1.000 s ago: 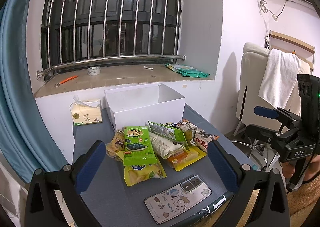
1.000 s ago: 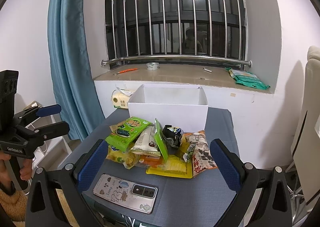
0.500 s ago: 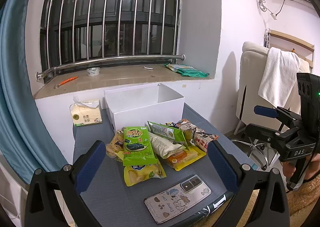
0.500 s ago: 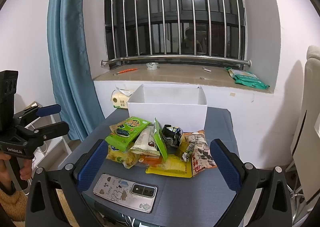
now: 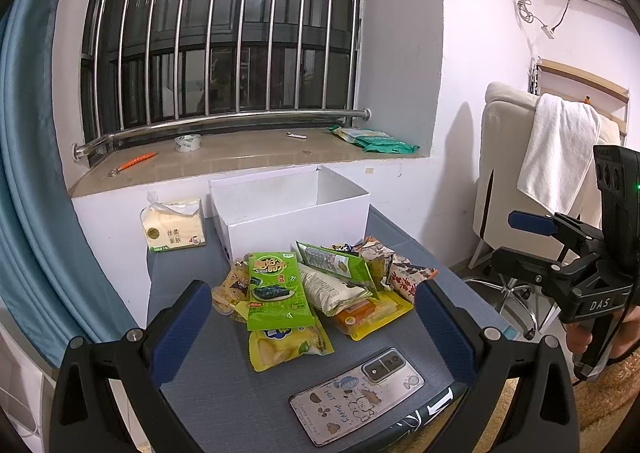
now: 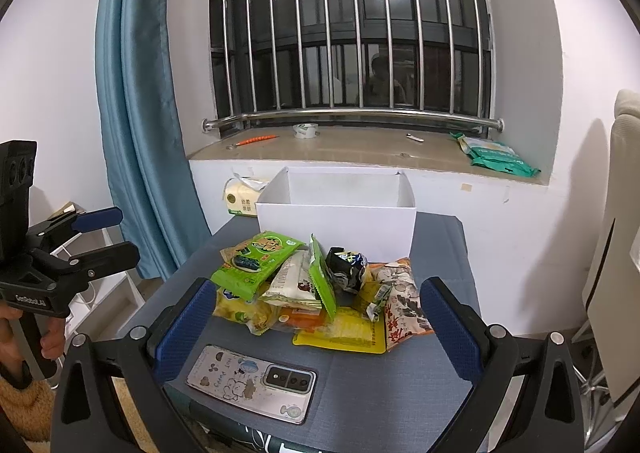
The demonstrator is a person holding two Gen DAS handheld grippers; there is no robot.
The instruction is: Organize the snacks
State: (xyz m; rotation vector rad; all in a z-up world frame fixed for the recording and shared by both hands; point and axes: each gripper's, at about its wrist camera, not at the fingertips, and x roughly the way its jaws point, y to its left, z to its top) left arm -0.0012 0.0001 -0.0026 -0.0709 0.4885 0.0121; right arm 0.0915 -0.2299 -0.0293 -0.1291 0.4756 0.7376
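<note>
A pile of snack packets lies mid-table: a green seaweed packet (image 5: 276, 295) (image 6: 256, 259) on top, a yellow packet (image 5: 286, 345) under it, a white packet (image 5: 332, 289), a black packet (image 6: 346, 267) and a red-and-white packet (image 6: 404, 305). An open, empty white box (image 5: 292, 209) (image 6: 336, 227) stands behind the pile. My left gripper (image 5: 314, 329) is open and empty, above the near table edge. My right gripper (image 6: 316, 329) is open and empty, likewise in front of the pile. Each gripper shows at the side of the other view.
A phone (image 5: 356, 393) (image 6: 252, 383) lies on the grey table (image 6: 400, 393) near the front edge. A tissue pack (image 5: 174, 229) stands left of the box. A window sill with small items is behind. A chair with a towel (image 5: 560, 149) stands right.
</note>
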